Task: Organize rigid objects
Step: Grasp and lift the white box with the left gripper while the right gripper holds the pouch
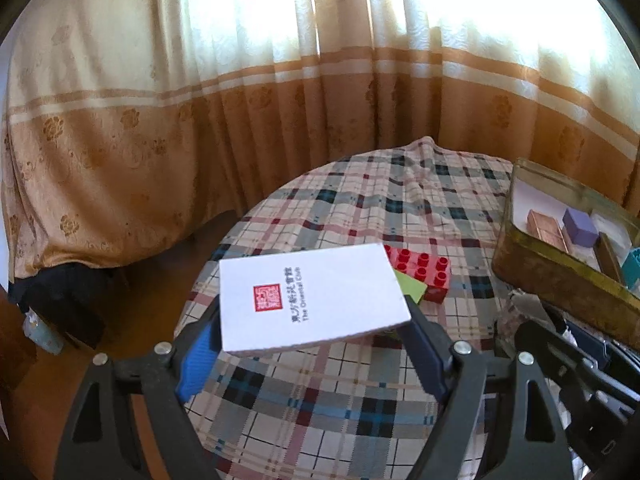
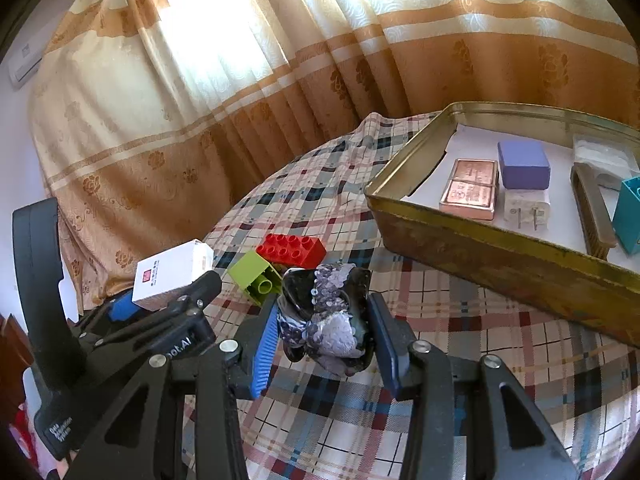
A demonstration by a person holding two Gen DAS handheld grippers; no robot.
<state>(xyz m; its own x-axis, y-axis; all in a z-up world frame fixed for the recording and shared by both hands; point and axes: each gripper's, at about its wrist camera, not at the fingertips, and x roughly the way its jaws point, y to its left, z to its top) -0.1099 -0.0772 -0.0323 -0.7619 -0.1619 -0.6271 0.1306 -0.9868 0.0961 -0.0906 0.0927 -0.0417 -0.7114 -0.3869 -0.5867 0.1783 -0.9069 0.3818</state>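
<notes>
My left gripper [image 1: 314,332] is shut on a white box with a red seal [image 1: 312,296] and holds it above the plaid table; the box also shows in the right wrist view [image 2: 172,270]. My right gripper [image 2: 326,320] is shut on a dark sequinned object [image 2: 326,312], low over the cloth. A red brick [image 2: 292,250] and a green brick [image 2: 256,276] lie just beyond it. The red brick [image 1: 424,266] and green brick [image 1: 412,288] peek out behind the white box.
A gold tin tray [image 2: 480,248] at the right holds a copper box [image 2: 470,192], a purple block [image 2: 522,164], a white plug [image 2: 526,210], a teal box [image 2: 628,212] and a brush. The tray also shows in the left wrist view [image 1: 540,276]. Curtains hang behind the round table.
</notes>
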